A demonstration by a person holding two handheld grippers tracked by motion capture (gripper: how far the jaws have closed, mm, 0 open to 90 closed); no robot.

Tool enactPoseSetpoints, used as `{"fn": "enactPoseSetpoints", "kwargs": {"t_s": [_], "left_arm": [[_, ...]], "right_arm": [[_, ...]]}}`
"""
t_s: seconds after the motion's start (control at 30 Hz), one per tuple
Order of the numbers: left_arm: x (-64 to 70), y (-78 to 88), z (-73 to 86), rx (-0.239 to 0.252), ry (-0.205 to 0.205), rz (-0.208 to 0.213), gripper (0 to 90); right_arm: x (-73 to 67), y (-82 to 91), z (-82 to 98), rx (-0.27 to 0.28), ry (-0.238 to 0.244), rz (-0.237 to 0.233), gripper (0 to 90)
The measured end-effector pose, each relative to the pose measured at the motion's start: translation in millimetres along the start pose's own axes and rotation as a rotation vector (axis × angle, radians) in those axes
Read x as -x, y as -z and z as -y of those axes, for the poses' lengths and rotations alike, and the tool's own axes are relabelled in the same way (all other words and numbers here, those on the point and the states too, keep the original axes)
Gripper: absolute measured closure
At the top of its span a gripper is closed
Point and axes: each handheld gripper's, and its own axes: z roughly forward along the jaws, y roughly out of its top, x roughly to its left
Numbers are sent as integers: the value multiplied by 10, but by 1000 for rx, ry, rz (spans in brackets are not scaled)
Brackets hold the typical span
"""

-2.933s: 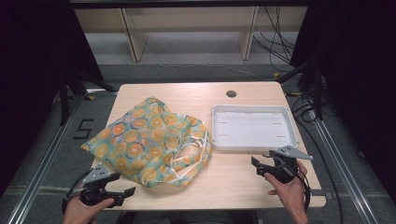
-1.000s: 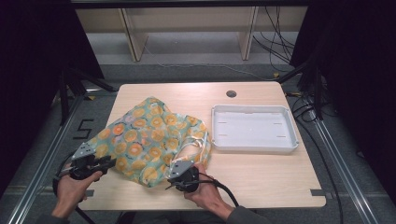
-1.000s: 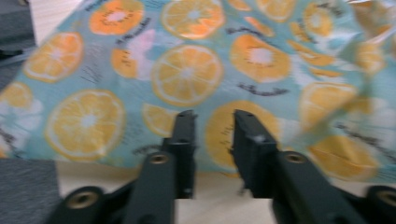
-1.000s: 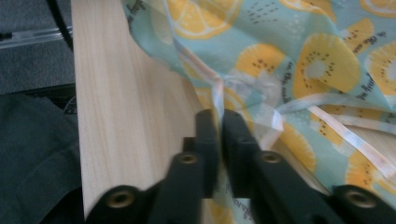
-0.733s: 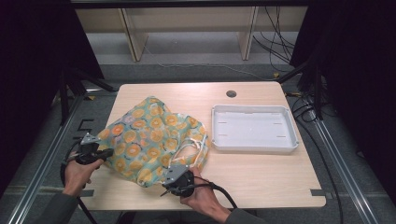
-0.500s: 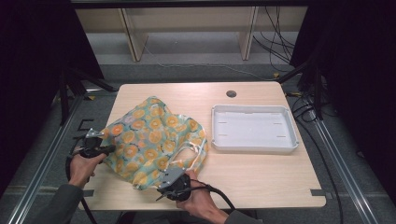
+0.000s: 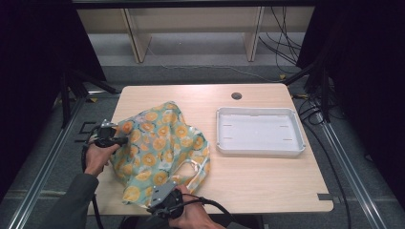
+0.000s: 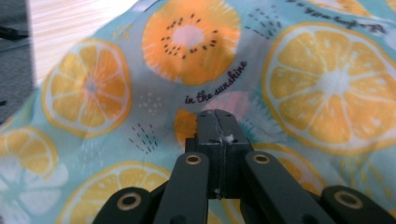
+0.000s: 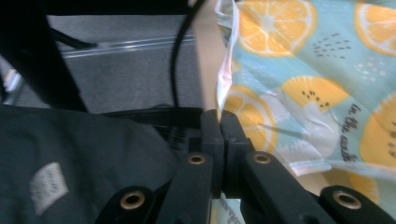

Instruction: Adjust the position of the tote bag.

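Observation:
A teal bag [image 7: 162, 143] printed with orange slices lies crumpled on the left half of the wooden table [image 7: 258, 183]. My left gripper [image 7: 122, 140] is at the bag's left edge. In the left gripper view its jaws [image 8: 217, 120] are pressed together on puckered fabric [image 8: 327, 84]. My right gripper [image 7: 153, 205] is at the bag's near edge by the table front and points left toward a grey sleeve [image 9: 70, 163]. In the right gripper view its jaws [image 9: 219, 116] are shut where the bag's pale hem [image 9: 226, 70] runs into them.
A white rectangular tray [image 7: 260, 150] stands on the right half of the table. A round cable hole [image 7: 236, 96] is near the far edge. The bag's white handles [image 7: 193, 167] lie toward the tray. Dark floor and rails border the table.
The left gripper has come in from the table's left edge onto the bag. The right gripper has slid left and toward the front edge. The bag has bunched up and narrowed.

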Motion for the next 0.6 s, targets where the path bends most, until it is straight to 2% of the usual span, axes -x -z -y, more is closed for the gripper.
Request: {"fn": "enactPoseSetpoints", "kwargs": {"t_s": [0.03,0.13,0.17,0.2,0.23,0.27,0.3,0.33,0.37,0.43,0.53,0.6], "left_arm": [[24,-62,-36,-9,1,14,895],[70,-124,-103,-26,-23,16,895],[70,-124,-103,-26,-23,16,895],[108,-162,-126,-10,-30,23,895],[162,-200,-166,-20,-53,40,895],[162,-200,-166,-20,-53,40,895],[233,-271,-193,-28,-69,54,894],[233,-271,-193,-28,-69,54,893],[267,-306,-219,-32,-87,58,893],[314,-364,-282,-27,-103,68,889],[336,-385,-305,-25,-105,81,883],[348,-385,-302,-7,-112,78,865]], "right_arm": [[-17,-19,-35,11,36,-15,900],[-79,-6,-80,19,14,-28,900],[-79,-4,-94,23,34,-35,900],[-105,-6,-95,24,12,-42,900],[-88,-22,-98,29,46,-47,900],[-88,-22,-98,29,46,-47,900],[-118,-46,-85,20,22,-55,900],[-118,-46,-85,20,22,-55,900],[-129,-58,-83,14,13,-63,900],[-161,-112,-101,11,13,-80,900],[-159,-126,-114,16,23,-83,900],[-152,-103,-120,19,-7,-86,839]]}}
